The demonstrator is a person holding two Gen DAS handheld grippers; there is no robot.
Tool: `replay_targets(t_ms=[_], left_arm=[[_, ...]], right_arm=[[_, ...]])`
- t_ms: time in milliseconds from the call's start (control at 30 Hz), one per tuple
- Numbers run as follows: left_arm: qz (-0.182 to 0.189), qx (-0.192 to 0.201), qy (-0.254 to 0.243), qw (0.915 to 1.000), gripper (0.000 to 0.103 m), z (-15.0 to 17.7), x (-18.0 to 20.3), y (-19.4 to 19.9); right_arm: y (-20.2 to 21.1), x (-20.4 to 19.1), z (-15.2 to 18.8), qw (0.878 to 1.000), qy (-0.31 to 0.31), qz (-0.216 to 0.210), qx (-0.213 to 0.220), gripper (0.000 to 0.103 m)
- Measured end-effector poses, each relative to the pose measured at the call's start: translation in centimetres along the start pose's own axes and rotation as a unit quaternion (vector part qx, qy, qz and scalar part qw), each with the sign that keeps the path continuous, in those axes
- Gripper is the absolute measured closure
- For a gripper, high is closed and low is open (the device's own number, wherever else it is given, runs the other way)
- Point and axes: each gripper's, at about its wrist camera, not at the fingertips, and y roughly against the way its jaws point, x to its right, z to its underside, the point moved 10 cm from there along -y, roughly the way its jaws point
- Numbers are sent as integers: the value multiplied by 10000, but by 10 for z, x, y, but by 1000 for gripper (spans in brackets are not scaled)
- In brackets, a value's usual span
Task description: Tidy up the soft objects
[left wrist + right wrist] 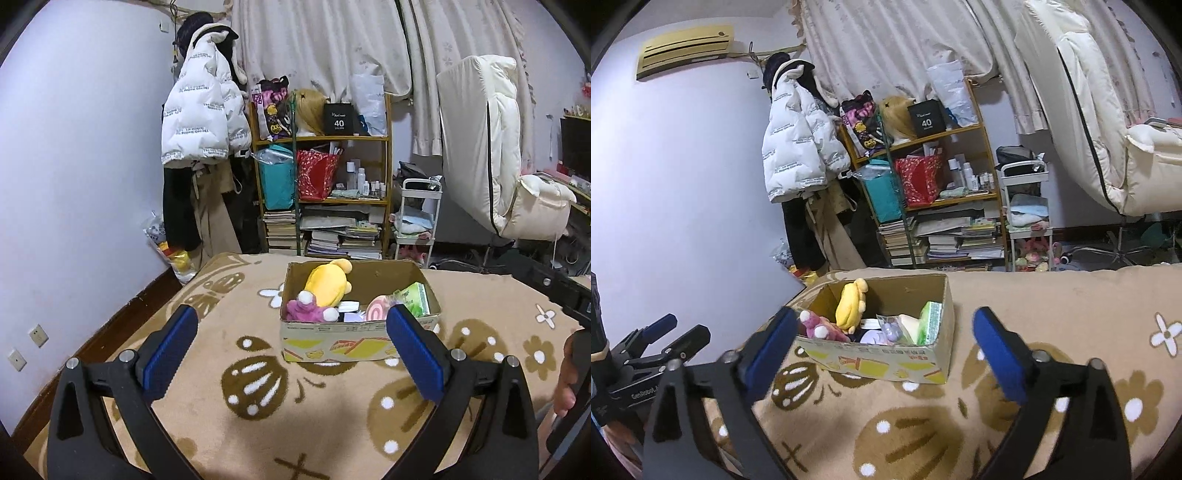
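Cardboard, printed yellow and red along its front, forms the open rectangular box (pixel 354 343) that sits on the tan plush blanket with brown and white flower shapes (pixel 258 387), and every soft thing in view already lies inside it. At the left end a yellow stuffed toy (pixel 327 286) leans against the wall above a purple and white plush animal (pixel 308 310); toward the right end lie a round pink swirl-patterned cushion (pixel 376 308) and a green plastic-wrapped tissue pack (pixel 417 297), with a pale lilac pouch (pixel 892 330) between them in the right wrist view. The left gripper (pixel 291 350) hovers short of the box with its blue-padded fingers spread wide and nothing between them; the right gripper (pixel 882 350) is likewise spread and empty, near the front wall. The plush pieces should be light and yielding, so a pinch across a thick body or a limb ought to hold, though fur may slide under a shallow bite. The tissue pack looks slick, best squeezed across its narrow faces. The box is probably light and its thin walls would buckle if pinched hard.
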Motion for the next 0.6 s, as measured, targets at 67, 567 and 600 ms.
replay_targets(t_ms=[67,567,600], left_arm=[[-28,6,-19,10000,2,1,1,0],[-30,-202,-24,9998,2,17,-3,-27],[-34,-202,-25,9998,2,17,-3,-28]], right_arm=[[1,2,2,10000,-34,-18,-44,0],[-13,19,22,9991,-11,305,-283,0],[-14,20,22,9991,-2,325,-287,0]])
